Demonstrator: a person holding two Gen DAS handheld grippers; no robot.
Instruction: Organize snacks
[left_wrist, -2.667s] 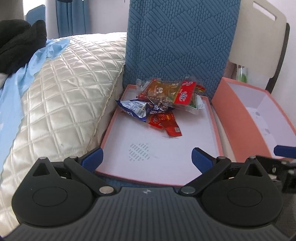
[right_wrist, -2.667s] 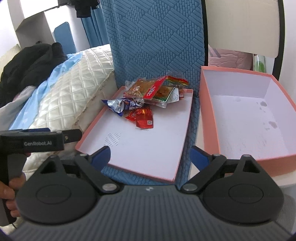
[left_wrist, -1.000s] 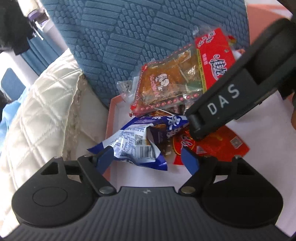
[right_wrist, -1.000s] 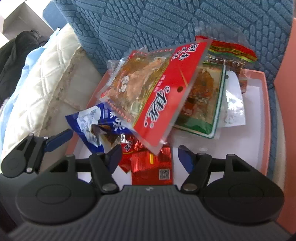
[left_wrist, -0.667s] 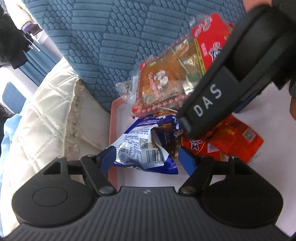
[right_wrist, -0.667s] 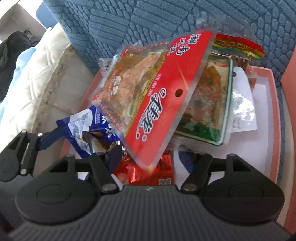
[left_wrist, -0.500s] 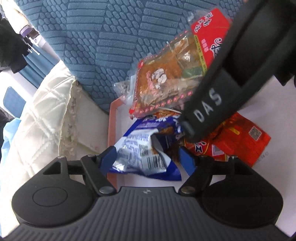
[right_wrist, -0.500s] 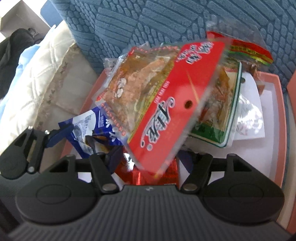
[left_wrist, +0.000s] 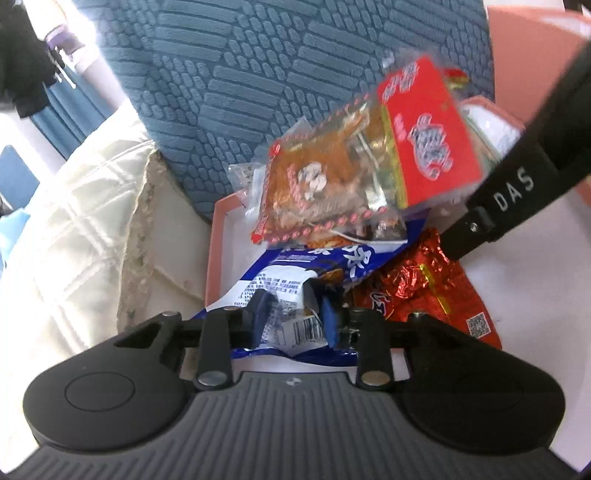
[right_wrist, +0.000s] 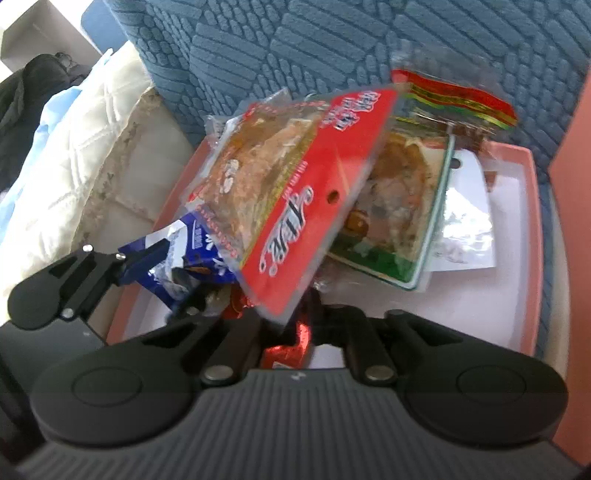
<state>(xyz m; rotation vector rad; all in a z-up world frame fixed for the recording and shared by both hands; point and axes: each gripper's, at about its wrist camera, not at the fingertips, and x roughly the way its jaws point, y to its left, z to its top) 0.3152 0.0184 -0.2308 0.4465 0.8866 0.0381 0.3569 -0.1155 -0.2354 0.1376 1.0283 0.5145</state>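
A pile of snack packets lies at the far end of a pink-rimmed white tray (left_wrist: 216, 236) (right_wrist: 517, 236). My left gripper (left_wrist: 293, 317) is shut on the crumpled blue and white packet (left_wrist: 314, 266), which also shows in the right wrist view (right_wrist: 192, 254). My right gripper (right_wrist: 291, 321) is shut on the lower corner of the large red and clear packet (right_wrist: 295, 206), tilted up off the pile; it shows blurred in the left wrist view (left_wrist: 369, 166). A red foil packet (left_wrist: 424, 288) lies beneath. A green-edged packet (right_wrist: 399, 206) lies further back.
A blue textured cushion (left_wrist: 277, 74) stands behind the tray. A cream quilted blanket (left_wrist: 74, 240) lies to the left. The wall of a pink box (right_wrist: 572, 184) rises at the right. The right gripper's black body (left_wrist: 517, 184) crosses over the tray.
Both grippers have closed: the left on the blue packet, the right on the red and clear packet, whose corner is lifting. Earlier both were open and farther back.
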